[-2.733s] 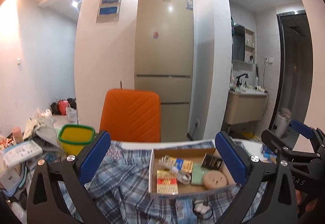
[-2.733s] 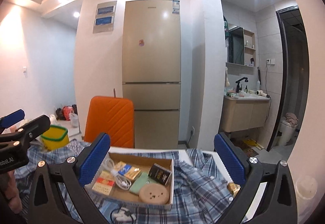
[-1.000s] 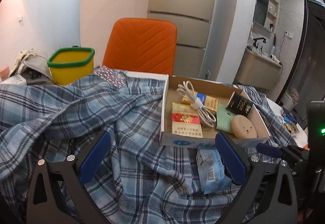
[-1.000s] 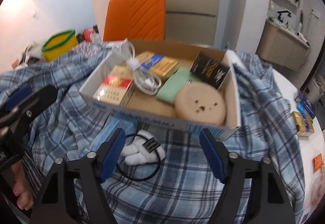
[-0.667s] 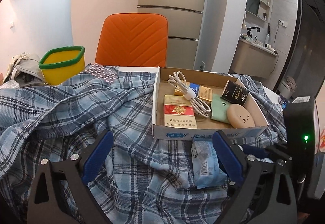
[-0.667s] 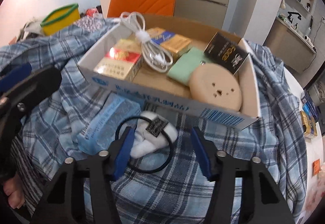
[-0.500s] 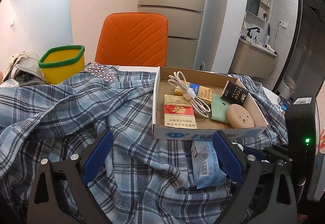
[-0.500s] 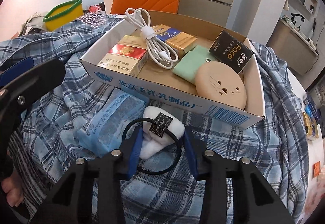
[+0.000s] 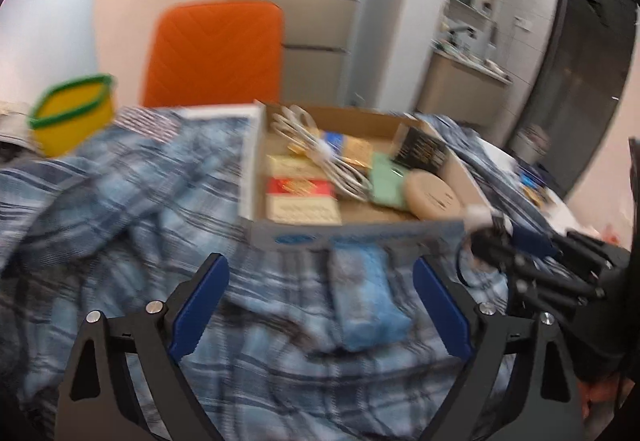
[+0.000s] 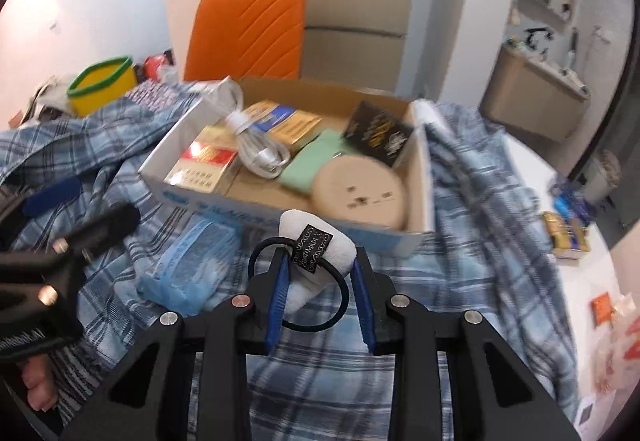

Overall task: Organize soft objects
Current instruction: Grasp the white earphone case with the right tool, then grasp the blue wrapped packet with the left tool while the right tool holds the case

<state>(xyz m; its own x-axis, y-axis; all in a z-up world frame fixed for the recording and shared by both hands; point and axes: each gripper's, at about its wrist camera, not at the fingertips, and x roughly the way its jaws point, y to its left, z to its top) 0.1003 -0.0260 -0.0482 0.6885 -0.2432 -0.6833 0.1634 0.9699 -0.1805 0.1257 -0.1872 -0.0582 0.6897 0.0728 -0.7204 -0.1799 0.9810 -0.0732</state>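
Observation:
My right gripper (image 10: 320, 273) is shut on a white fluffy hair tie (image 10: 316, 241) with a black elastic loop and holds it just above the blue plaid shirt (image 10: 472, 201), in front of the cardboard box (image 10: 280, 213). It also shows at the right of the left wrist view (image 9: 480, 215). My left gripper (image 9: 320, 305) is open and empty over the plaid shirt (image 9: 120, 201), with a blue tissue pack (image 9: 364, 293) between its fingers. The tissue pack (image 10: 192, 261) lies left of the hair tie.
The box (image 9: 360, 233) holds cigarette packs, a white cable (image 10: 256, 145), a green pad, a round beige item (image 10: 360, 193) and a black packet. A yellow bin (image 10: 104, 85) stands at the back left, an orange chair (image 10: 248, 33) behind. Small packs (image 10: 568, 233) lie at right.
My right gripper has closed on the hair tie and lifted it off the shirt. My left gripper has moved lower and closer to the tissue pack.

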